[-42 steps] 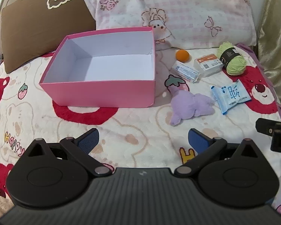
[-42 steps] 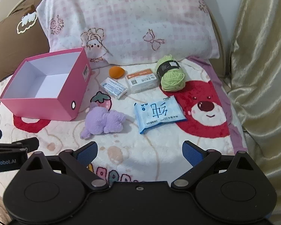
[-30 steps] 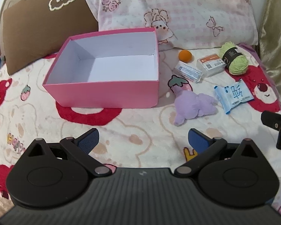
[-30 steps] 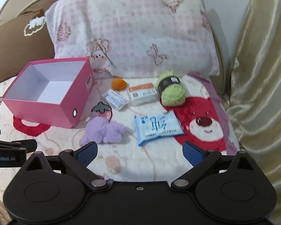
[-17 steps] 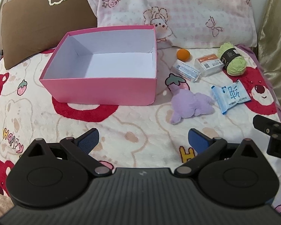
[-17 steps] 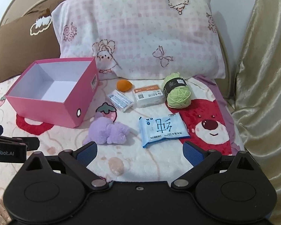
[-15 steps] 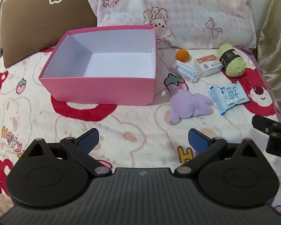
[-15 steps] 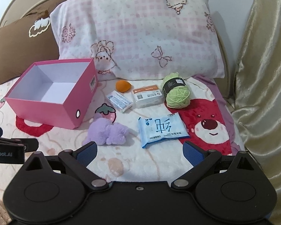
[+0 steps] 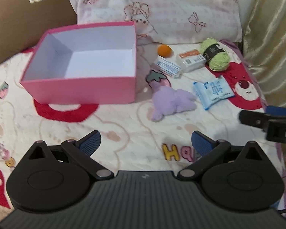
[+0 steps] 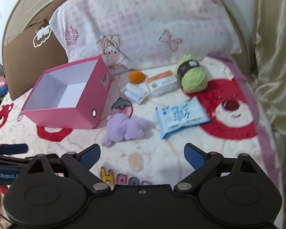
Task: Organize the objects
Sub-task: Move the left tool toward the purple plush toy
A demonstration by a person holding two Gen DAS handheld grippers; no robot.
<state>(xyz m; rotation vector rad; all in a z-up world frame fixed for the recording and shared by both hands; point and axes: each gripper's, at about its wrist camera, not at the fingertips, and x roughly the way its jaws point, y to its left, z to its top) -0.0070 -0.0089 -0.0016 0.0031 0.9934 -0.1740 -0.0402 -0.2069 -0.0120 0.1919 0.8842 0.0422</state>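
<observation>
Pink cardboard makes up the open box (image 9: pixel 80 93) in the left wrist view; it sits on a cartoon-bear blanket (image 9: pixel 124 133) spread over the bed, its white inside bare. To its right lie a purple plush toy (image 9: pixel 171 103), a blue tissue pack (image 9: pixel 212 91), a small blue-and-white packet (image 9: pixel 167 66), a white box with an orange label (image 9: pixel 192 60), an orange ball-like thing (image 9: pixel 164 50) and a green yarn ball (image 9: pixel 218 57) wearing a black band. The plush lies just beside the box's right front corner (touching or not, I cannot tell). Behind them leans a pink checked pillow (image 9: pixel 162 9), with a brown cushion (image 9: pixel 28 15) to its left. The left gripper (image 9: pixel 145 143) hovers above the blanket with its blue-padded fingers (image 9: pixel 90 143) spread wide, holding nothing. The right gripper (image 9: pixel 267 122) shows at the right edge.

From the right wrist view, the same pink box (image 10: pixel 66 118) stands left of centre, a barcode sticker on its side. The purple plush toy (image 10: pixel 125 127) lies near its front corner, the tissue pack (image 10: pixel 181 116) to the right, and the packet (image 10: pixel 135 93), labelled box (image 10: pixel 162 84), orange thing (image 10: pixel 136 76) and yarn (image 10: pixel 193 77) in a row by the pillow (image 10: pixel 152 22). The right gripper (image 10: pixel 142 155) hangs over the blanket (image 10: pixel 143 162), its fingers (image 10: pixel 192 155) wide apart and empty. The left gripper (image 10: pixel 7 152) pokes in at the left edge. A gold curtain (image 10: pixel 272 57) hangs at right.
</observation>
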